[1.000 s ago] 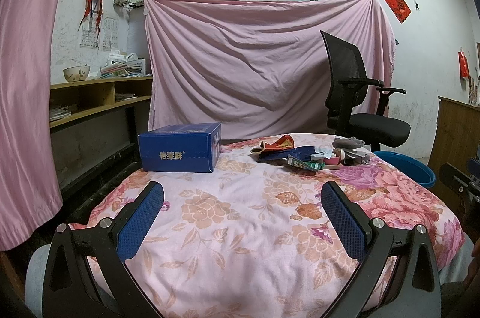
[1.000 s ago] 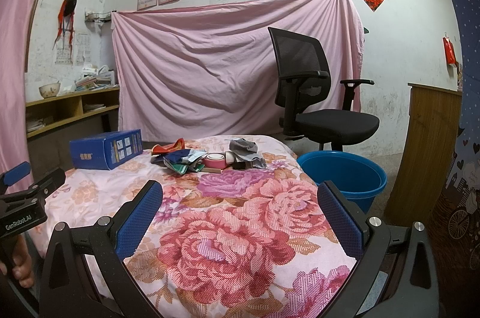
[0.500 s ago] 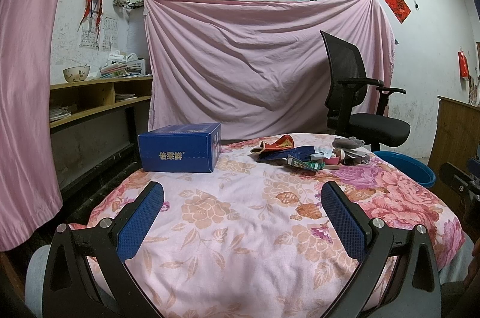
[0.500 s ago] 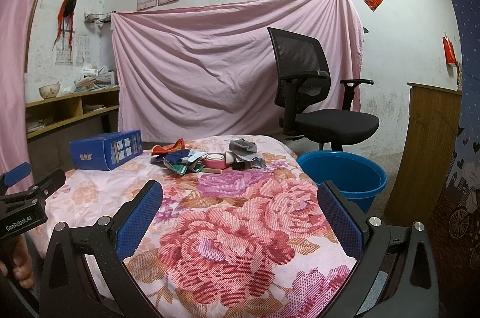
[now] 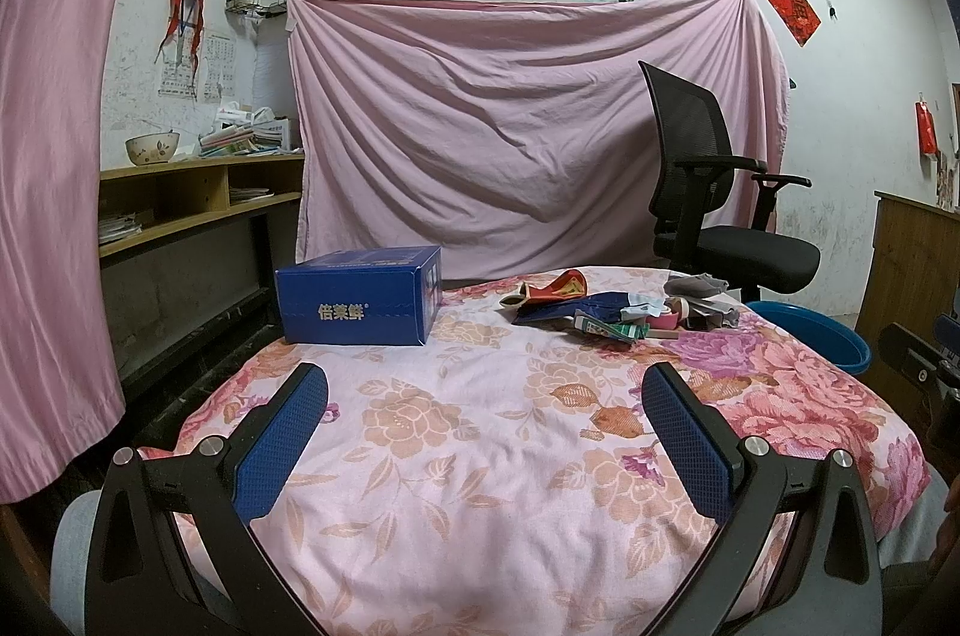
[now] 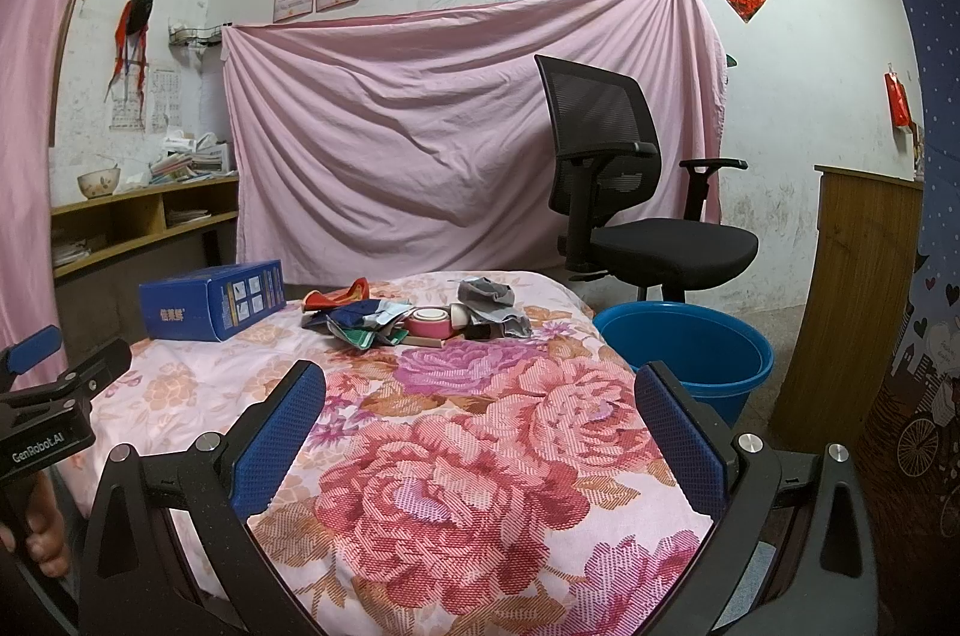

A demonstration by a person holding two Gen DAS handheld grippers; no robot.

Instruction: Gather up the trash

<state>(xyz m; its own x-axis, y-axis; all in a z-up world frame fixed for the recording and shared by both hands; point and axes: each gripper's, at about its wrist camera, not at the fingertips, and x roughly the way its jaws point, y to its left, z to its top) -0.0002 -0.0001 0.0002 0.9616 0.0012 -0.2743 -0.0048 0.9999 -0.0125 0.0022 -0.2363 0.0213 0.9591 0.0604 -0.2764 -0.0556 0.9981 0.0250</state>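
Observation:
A heap of trash [image 5: 606, 315] [image 6: 414, 315] lies at the far side of the flower-patterned table [image 5: 480, 432] [image 6: 480, 456]: wrappers, a pink tape roll [image 6: 430, 321], a red packet [image 5: 555, 288], grey crumpled paper [image 6: 486, 294]. A blue box [image 5: 360, 303] [image 6: 210, 309] stands to its left. A blue bucket [image 6: 684, 354] [image 5: 810, 336] sits on the floor beside the table's right edge. My left gripper [image 5: 486, 396] and right gripper [image 6: 480, 396] both hover open over the near part of the table, well short of the trash, holding nothing.
A black office chair [image 6: 624, 192] stands behind the bucket, before a hung pink sheet [image 5: 528, 132]. A wooden shelf [image 5: 180, 198] runs along the left wall and a wooden cabinet [image 6: 858, 300] stands at the right. A hand [image 6: 42, 546] holds the left gripper's handle.

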